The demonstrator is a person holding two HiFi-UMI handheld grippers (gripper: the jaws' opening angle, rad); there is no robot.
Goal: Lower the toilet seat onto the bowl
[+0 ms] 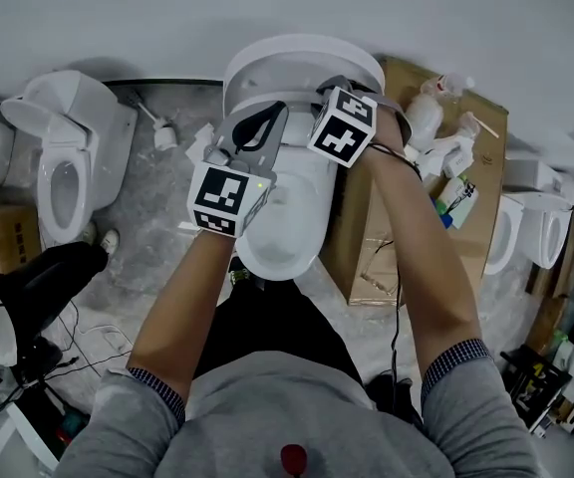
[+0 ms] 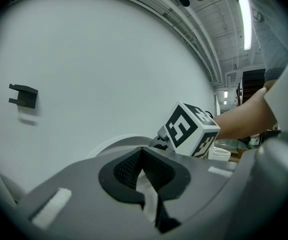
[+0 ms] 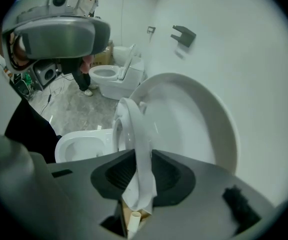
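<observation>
The step in hand is to tip the white plastic toilet seat [image 3: 134, 134] forward, away from the raised white oval lid [image 3: 194, 119], and to bring it down onto the white ceramic toilet bowl [image 3: 81, 144]. The seat stands upright now, just in front of the lid and above the open bowl. To do this well, I think the grip should stay firm on the rim. The hand should follow the arc around the hinge at the back, slowly, so that the seat does not slip out and fall hard on the ceramic. The lid should stay up behind it.

The right gripper [image 3: 139, 156] points steeply down. Its jaws are clenched on the thin upper rim of the seat, and the pads press it from both sides. The left gripper [image 2: 141, 151] is just beside it and almost level. Its jaws are drawn together at the tips. A thin white strip shows between the pads lower down, and I cannot tell if it is the edge of the seat.
</observation>
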